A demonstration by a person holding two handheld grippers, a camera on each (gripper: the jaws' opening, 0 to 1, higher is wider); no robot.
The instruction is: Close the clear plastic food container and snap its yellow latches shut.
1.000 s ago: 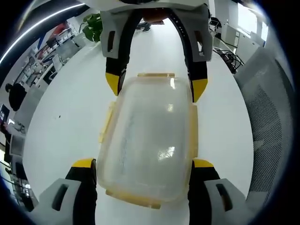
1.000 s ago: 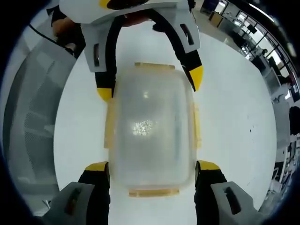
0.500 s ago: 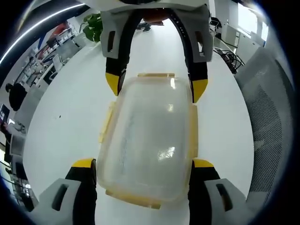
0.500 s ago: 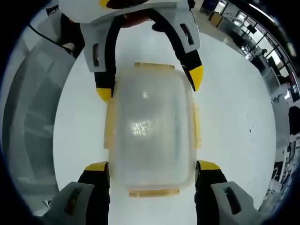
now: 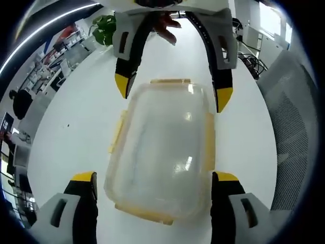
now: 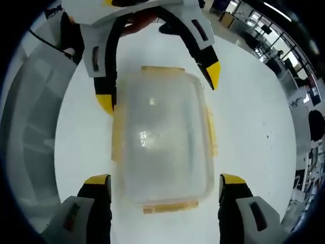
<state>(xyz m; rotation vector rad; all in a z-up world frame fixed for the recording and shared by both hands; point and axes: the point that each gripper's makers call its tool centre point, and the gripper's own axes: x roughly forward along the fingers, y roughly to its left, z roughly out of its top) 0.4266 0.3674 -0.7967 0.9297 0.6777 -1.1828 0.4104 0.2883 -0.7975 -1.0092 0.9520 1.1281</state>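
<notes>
I hold both grippers, left (image 5: 155,179) and right (image 6: 166,180), unclenched astride the lidded container (image 5: 163,152), freeing its yellow latches (image 5: 116,133) for snapping.

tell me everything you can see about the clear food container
The clear food container is a rounded rectangular box of cloudy, see-through plastic with its lid on, lying flat on the white table. Yellow latches line all four edges. Each open gripper straddles one end, left gripper and right gripper; contact cannot be judged.
</notes>
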